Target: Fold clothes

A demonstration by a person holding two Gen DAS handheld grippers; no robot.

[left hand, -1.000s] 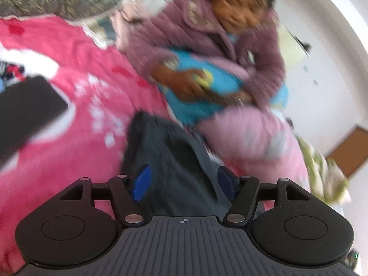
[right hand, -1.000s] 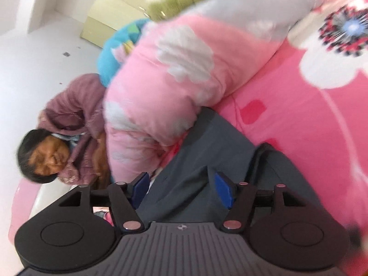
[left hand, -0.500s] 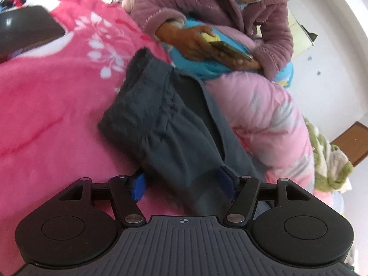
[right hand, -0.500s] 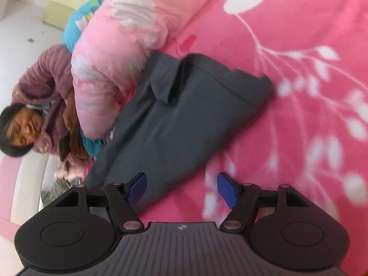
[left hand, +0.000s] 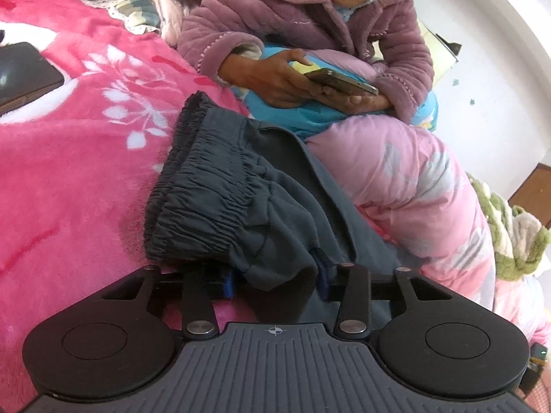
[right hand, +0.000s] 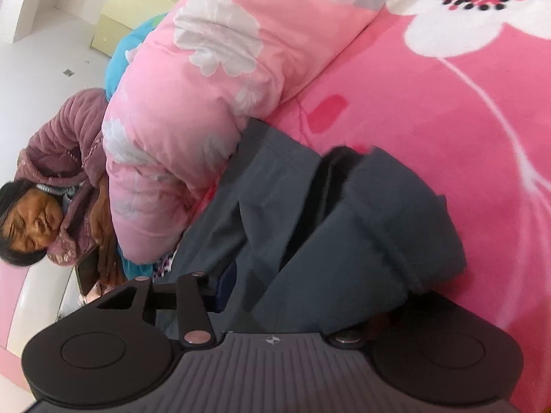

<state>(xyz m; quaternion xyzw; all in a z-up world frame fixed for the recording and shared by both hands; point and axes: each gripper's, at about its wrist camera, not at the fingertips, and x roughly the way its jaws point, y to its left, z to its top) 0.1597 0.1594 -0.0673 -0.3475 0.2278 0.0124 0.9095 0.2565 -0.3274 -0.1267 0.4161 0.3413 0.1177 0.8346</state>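
Dark grey trousers [left hand: 224,199] lie on a pink floral blanket [left hand: 69,158]. Their gathered elastic waistband faces left in the left wrist view. My left gripper [left hand: 275,280] stands open around a bunched fold of the cloth at the waist end; both blue pads partly show. In the right wrist view the trouser leg end [right hand: 361,223] lies folded over and drapes across my right gripper [right hand: 296,282]. Its left blue pad [right hand: 227,280] shows; the right finger is hidden under the cloth.
A woman in a purple quilted jacket [left hand: 310,24] sits close behind the trousers, holding a phone [left hand: 341,82]. A pink quilt [left hand: 413,186] presses against the trousers' far side. A dark tablet [left hand: 24,72] lies on the blanket at the left.
Both grippers have moved in onto the trousers. The left one now has the waist fold between its fingers. The leg end, flat half a second ago, now lies folded over the right gripper.
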